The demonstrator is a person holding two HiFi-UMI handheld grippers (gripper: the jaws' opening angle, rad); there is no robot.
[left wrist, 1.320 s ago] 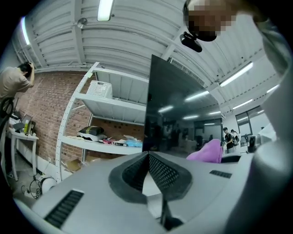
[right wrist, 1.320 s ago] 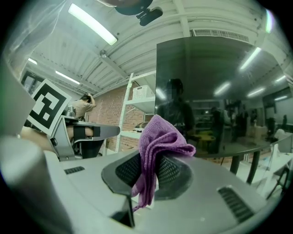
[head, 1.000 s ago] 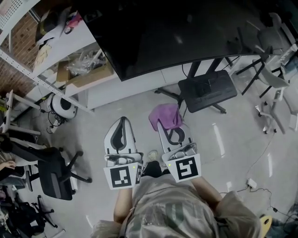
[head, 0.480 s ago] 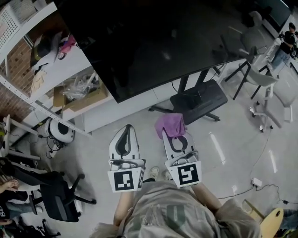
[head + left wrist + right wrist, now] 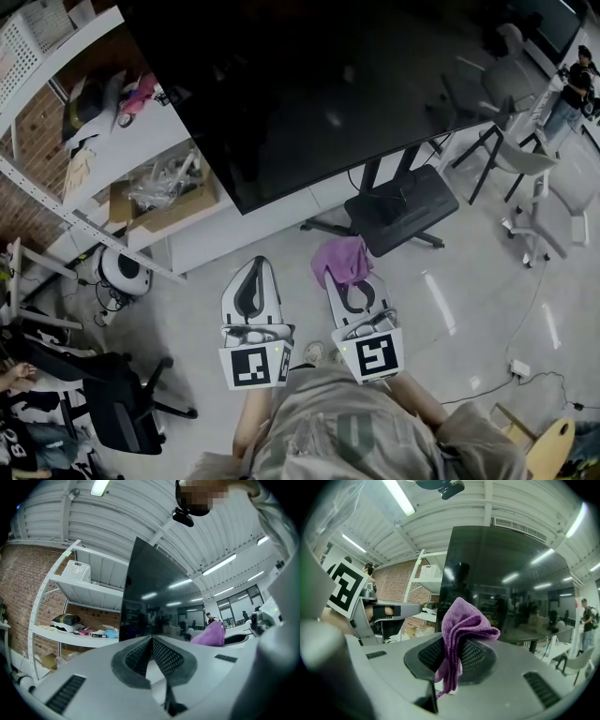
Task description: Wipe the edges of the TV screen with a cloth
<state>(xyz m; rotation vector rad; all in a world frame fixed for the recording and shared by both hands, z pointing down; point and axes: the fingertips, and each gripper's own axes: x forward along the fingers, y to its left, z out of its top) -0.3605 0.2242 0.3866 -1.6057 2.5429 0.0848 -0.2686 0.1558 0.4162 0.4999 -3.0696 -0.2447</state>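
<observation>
Cloth [image 5: 465, 620] pinched by right gripper [image 5: 451, 645]; left gripper's [image 5: 151, 640] jaws meet.

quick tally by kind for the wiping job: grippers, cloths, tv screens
grippers: 2 (left gripper, shut and empty; right gripper, shut on the cloth)
purple cloth: 1
TV screen: 1
total: 4

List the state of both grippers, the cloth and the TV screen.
Left gripper: shut, empty.
Right gripper: shut on the purple cloth.
Purple cloth: bunched, clamped between the jaws, not touching the screen.
TV screen: dark, upright on its stand.
</observation>
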